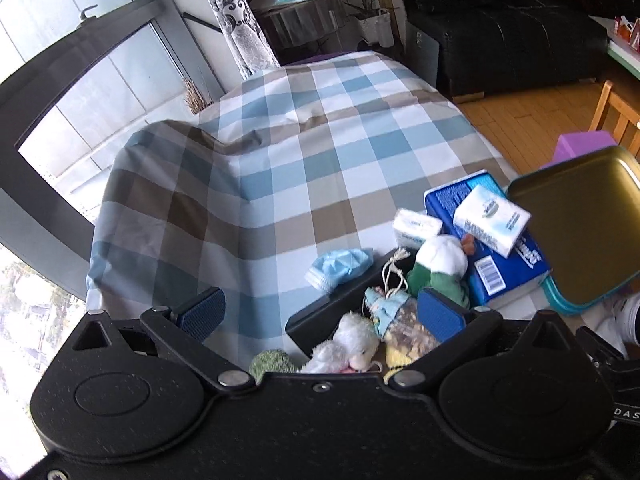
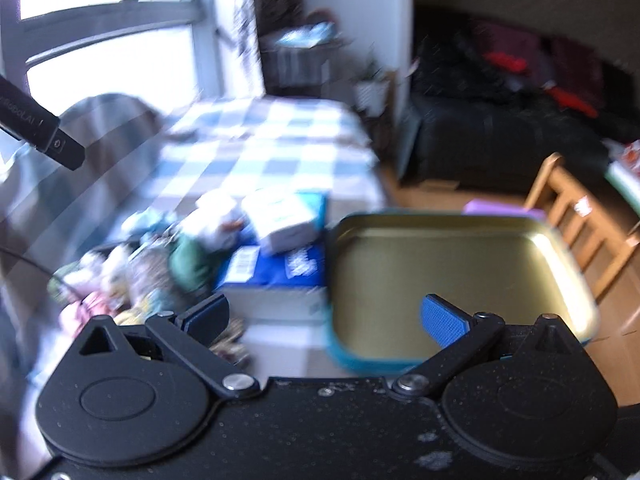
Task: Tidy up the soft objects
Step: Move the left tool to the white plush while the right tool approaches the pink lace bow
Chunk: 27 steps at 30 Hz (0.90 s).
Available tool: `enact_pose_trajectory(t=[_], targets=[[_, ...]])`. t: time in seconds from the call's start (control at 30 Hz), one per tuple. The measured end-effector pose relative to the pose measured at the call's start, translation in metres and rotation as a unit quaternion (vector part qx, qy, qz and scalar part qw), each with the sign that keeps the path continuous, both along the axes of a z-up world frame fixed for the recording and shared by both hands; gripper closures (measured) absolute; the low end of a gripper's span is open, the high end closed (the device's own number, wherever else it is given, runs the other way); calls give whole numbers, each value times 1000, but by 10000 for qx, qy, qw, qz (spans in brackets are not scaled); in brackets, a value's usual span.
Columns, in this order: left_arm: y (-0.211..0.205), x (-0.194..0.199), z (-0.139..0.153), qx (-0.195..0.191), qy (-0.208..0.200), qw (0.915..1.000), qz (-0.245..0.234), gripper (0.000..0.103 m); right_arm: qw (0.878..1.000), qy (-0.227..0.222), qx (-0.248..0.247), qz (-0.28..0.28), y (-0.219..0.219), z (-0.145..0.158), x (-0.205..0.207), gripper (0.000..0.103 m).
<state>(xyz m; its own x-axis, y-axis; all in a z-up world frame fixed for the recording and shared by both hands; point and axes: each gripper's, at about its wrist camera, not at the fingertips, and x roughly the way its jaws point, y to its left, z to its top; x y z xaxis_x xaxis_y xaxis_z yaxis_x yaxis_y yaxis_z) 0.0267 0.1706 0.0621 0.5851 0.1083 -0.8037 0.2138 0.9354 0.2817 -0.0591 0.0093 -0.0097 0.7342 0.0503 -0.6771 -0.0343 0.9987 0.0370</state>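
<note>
Plush toys (image 1: 352,344) sit in a black bin (image 1: 316,316) between the left gripper's (image 1: 320,312) spread fingers. Right gripper (image 2: 324,316) gapes empty too, a tin (image 2: 452,280) by its right finger (image 2: 442,320).

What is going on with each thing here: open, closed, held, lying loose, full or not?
left gripper: open, holding nothing.
right gripper: open, holding nothing.
gold tin tray: empty.
black bin: holds plush toys.
white tissue pack: sealed, resting on the blue package.
blue face mask: crumpled, loose on the tablecloth.
</note>
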Motion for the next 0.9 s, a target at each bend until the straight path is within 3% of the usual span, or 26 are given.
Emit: enact_pose_trajectory(t=[0.13, 0.33, 0.6, 0.77, 0.9], targets=[[16, -7, -15, 10, 347, 9993, 164, 4, 9984, 483, 262, 107, 11, -16, 7, 1], [36, -11, -28, 89, 186, 9995, 236, 7, 9953, 829, 495, 69, 9, -29, 20, 1], [41, 7, -32, -309, -46, 9995, 91, 7, 9970, 651, 421, 16, 13, -21, 26, 1], [55, 11, -51, -449, 411, 9981, 65, 9, 9958, 815, 381, 144, 24, -31, 32, 1], [71, 8, -62, -331, 519, 9981, 85, 10, 9938, 1016, 219, 382, 42, -43, 33, 1]])
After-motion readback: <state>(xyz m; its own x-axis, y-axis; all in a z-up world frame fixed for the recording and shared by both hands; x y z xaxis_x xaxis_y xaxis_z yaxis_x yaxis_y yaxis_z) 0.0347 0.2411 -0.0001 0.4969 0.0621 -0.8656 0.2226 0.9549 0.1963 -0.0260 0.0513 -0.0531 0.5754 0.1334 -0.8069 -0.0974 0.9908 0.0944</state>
